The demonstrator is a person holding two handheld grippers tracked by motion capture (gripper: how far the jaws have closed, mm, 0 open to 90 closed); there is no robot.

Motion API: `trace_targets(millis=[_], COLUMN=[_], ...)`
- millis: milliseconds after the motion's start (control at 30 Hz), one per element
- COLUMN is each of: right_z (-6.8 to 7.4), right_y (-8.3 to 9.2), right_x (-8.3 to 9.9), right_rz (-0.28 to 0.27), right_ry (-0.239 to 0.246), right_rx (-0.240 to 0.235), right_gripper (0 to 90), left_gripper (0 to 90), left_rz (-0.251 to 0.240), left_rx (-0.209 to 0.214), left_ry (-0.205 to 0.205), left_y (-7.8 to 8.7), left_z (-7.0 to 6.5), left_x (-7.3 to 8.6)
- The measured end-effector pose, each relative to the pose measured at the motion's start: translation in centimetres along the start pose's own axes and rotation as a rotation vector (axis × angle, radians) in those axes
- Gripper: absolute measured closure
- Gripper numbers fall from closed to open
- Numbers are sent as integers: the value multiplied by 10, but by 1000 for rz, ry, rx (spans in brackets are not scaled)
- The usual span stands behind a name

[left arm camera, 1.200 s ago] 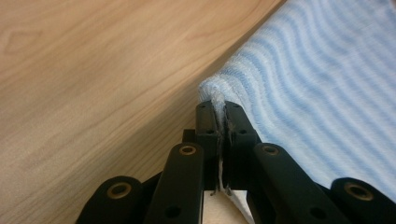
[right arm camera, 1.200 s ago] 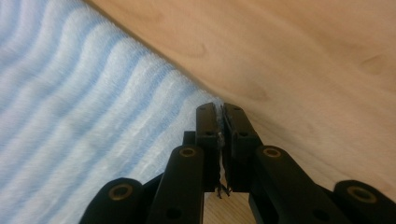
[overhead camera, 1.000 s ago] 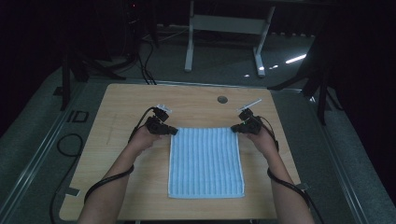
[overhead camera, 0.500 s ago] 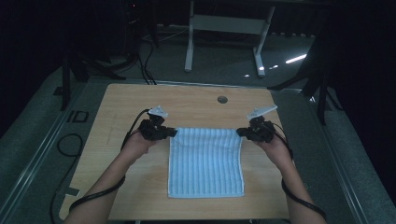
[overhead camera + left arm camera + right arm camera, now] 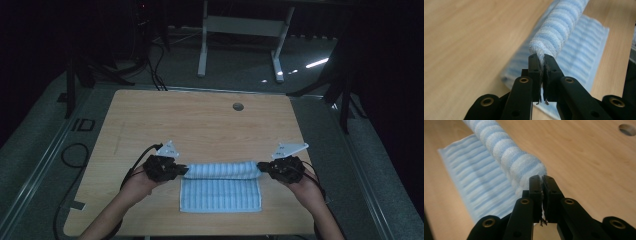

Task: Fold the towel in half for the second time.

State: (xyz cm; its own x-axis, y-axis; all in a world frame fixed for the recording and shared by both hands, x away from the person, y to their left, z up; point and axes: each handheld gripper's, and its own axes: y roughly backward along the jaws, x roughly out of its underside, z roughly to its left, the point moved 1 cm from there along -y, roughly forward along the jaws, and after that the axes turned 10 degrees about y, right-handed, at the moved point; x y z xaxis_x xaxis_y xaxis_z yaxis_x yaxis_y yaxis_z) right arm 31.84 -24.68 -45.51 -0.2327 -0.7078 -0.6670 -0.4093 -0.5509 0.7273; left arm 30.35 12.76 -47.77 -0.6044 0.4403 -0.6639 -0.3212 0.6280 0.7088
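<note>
A light blue and white striped towel (image 5: 220, 192) lies on the wooden table (image 5: 200, 125) near its front edge. Its far edge is lifted and curled back over the flat part, making a rounded fold (image 5: 220, 170). My left gripper (image 5: 184, 171) is shut on the far left corner of the towel (image 5: 554, 40). My right gripper (image 5: 260, 167) is shut on the far right corner of the towel (image 5: 506, 155). In both gripper views the cloth is pinched tight between the black jaws, with frayed threads hanging below. Left gripper (image 5: 542, 62); right gripper (image 5: 542, 182).
A round cable hole (image 5: 238, 106) sits in the table toward its far edge. Black cables (image 5: 75, 155) trail off the left side. A white desk frame (image 5: 240, 30) stands on the floor beyond the table.
Both grippers have pulled the towel's far edge toward the person and slightly up, folding the far half over the near half. The visible flat part of the towel is shorter.
</note>
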Motion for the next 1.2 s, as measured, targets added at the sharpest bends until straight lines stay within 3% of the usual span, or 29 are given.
trace_targets(millis=[233, 300, 333, 533, 600, 633, 667, 700, 733, 800, 833, 900, 933, 967, 1000, 1067, 1133, 1200], right_z=[34, 34, 45, 60, 64, 66, 66, 66, 59, 57, 56, 56, 58, 59, 59, 59, 59, 58], right_y=[8, 8, 5, -3, -4, -3, 0, 0, 9, 10, 7, 3, -8, -12, -19, -23, -32, -42], right_x=[16, 16, 23, 41, 48, 49, 49, 49, 45, 44, 40, 38, 37, 38, 39, 40, 43, 49], right_rz=[-11, -11, 5, 42, 46, 42, 28, 28, -29, -37, -34, -26, -2, 5, 16, 22, 43, 83], right_ry=[9, 9, 8, -12, -30, -21, -12, -12, -51, -64, -59, -51, -33, -34, -38, -37, -46, -41], right_rx=[-51, -51, -67, -98, -129, -115, -79, -79, -52, -53, -58, -62, -80, -91, -106, -112, -129, -124], right_gripper=[859, 859, 859, 857, 783, 746, 715, 715, 709, 707, 692, 692, 645, 629, 625, 626, 626, 625], left_gripper=[847, 847, 846, 841, 757, 664, 583, 570, 514, 499, 476, 468, 458, 440, 438, 438, 437, 436], left_rz=[20, 33, 51, 88, 105, 90, 76, 76, 36, 37, 42, 42, 83, 83, 127, 141, 192, 193], left_rx=[30, 38, 41, 46, 46, 25, 7, 7, 17, 25, 36, 36, 41, 41, 46, 41, 28, 10], left_ry=[25, 23, 30, 33, 46, 57, 59, 59, 48, 39, 16, 16, -11, -11, -16, -25, -37, -40], left_y=[-1, -2, -4, -9, -9, -6, -2, -2, 5, 5, -1, -1, -19, -19, -33, -38, -49, -51], left_z=[-13, -15, -21, -32, -32, -32, -32, -32, -33, -34, -36, -36, -39, -39, -41, -42, -43, -42], left_x=[27, 31, 40, 58, 60, 59, 57, 57, 48, 45, 39, 39, 38, 38, 42, 45, 54, 60])
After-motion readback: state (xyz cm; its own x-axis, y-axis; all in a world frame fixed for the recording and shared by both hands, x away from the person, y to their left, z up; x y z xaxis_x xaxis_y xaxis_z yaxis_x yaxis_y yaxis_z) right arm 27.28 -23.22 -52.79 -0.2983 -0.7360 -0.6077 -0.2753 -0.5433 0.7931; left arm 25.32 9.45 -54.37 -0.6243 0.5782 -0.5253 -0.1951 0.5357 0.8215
